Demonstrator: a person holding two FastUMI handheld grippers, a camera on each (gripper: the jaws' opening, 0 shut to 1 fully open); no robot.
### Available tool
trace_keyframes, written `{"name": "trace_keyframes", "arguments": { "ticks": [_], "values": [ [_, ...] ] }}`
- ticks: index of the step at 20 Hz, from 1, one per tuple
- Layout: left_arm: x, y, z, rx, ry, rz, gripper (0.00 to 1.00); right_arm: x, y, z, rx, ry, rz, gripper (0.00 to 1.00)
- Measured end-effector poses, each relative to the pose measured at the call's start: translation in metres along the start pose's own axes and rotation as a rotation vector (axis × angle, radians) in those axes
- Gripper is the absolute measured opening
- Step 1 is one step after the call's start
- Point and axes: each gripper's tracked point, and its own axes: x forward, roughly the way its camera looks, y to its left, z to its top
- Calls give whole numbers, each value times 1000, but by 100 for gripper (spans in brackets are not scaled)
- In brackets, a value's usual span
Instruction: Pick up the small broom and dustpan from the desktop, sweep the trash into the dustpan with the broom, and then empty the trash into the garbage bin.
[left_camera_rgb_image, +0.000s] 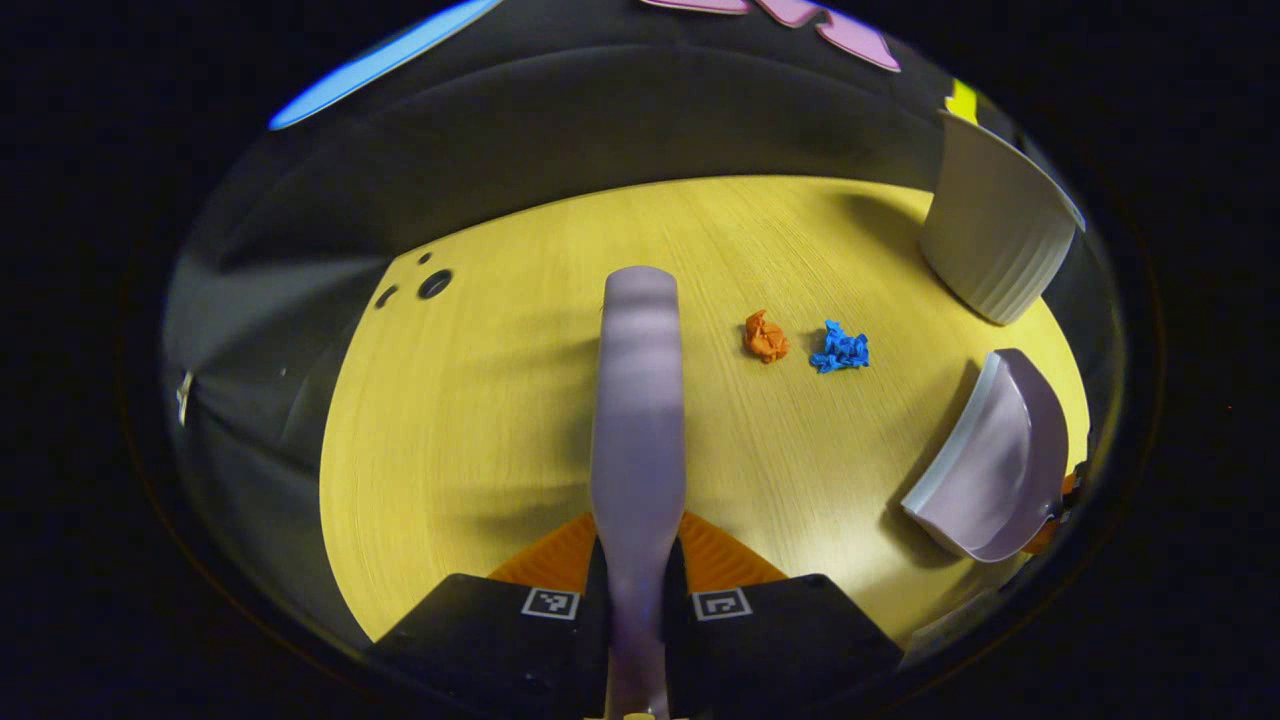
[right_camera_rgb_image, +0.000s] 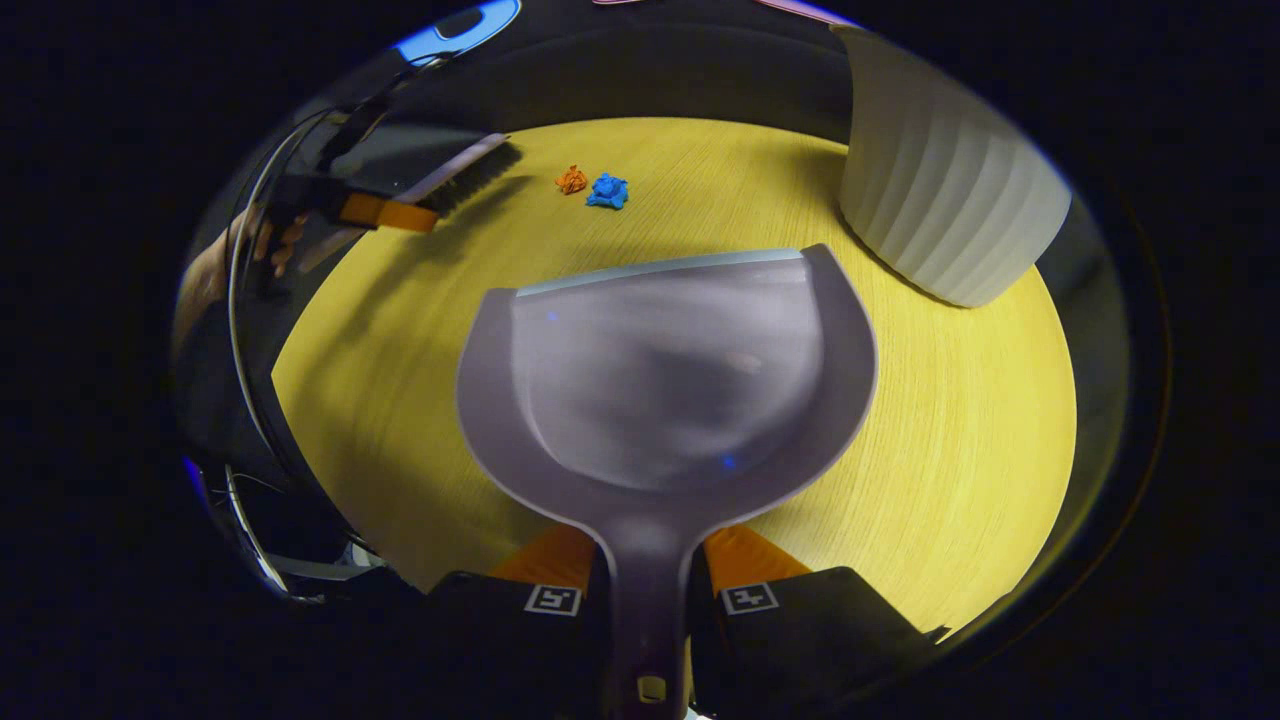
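I had left gripper (left_camera_rgb_image: 637, 590) clamped on broom (left_camera_rgb_image: 638, 400); right gripper (right_camera_rgb_image: 648, 590) clamped on dustpan (right_camera_rgb_image: 665, 380); orange scrap (left_camera_rgb_image: 766, 336) and blue scrap (left_camera_rgb_image: 840, 349) centre-right; bin (left_camera_rgb_image: 995, 235) upper right.

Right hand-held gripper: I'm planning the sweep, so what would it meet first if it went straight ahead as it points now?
Probably the two trash scraps: the crumpled blue paper and crumpled orange paper lie ahead of the grey plastic dustpan it holds, with bare yellow wooden desktop between. Depth is unclear.
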Motion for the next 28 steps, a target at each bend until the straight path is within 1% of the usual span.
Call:
{"name": "trace_keyframes", "arguments": {
  "ticks": [2, 3, 4, 5, 6, 7, 8, 12, 14, 16, 19, 20, 21, 22, 24, 25, 26, 27, 28],
  "values": [
    [18, 0, 17, 111, 17, 3, 27, 3, 0, -2, 7, 22, 8, 36],
    [27, -2, 23, 169, 32, -1, 31, 5, 0, -2, 13, 33, 16, 36],
    [34, -8, 27, 225, 46, -11, 27, 4, 0, -3, 24, 40, 26, 36],
    [39, -14, 32, 279, 54, -24, 27, 5, -1, -1, 32, 43, 30, 36],
    [43, -19, 40, 334, 47, -35, 27, 4, -3, 0, 36, 47, 32, 36],
    [44, -26, 50, 397, 23, -47, 31, 5, -5, 1, 38, 46, 33, 36],
    [44, -32, 58, 456, 7, -59, 27, 5, -6, 3, 38, 46, 36, 35],
    [40, -71, 71, 622, -3, -154, 27, 4, -7, 4, 43, 44, 59, 36],
    [31, -86, 72, 660, 10, -192, 27, 2, -6, 2, 20, 39, 63, 35],
    [24, -102, 64, 696, 25, -259, 27, 4, -7, 2, -4, 46, 66, 35],
    [10, -133, 46, 741, 57, -377, 27, 4, -7, 2, 0, 59, 73, 35],
    [4, -139, 38, 741, 74, -401, 27, 4, -7, 2, 3, 59, 80, 36],
    [-3, -148, 29, 725, 88, -430, 30, 3, -8, 1, 2, 56, 85, 36],
    [-10, -158, 20, 698, 102, -458, 27, 3, -8, 1, -3, 55, 87, 36],
    [-22, -174, 3, 650, 124, -517, 27, 2, -9, -2, -10, 51, 87, 36],
    [-28, -178, -4, 645, 129, -536, 29, 1, -10, -5, -9, 53, 90, 36],
    [-34, -182, -7, 654, 129, -554, 24, -1, -12, -10, -18, 51, 93, 36],
    [-40, -183, -13, 669, 131, -576, 27, -5, -13, -16, -37, 52, 91, 36],
    [-51, -188, -20, 679, 142, -614, 27, -8, -14, -21, -57, 46, 82, 35]
  ]
}}
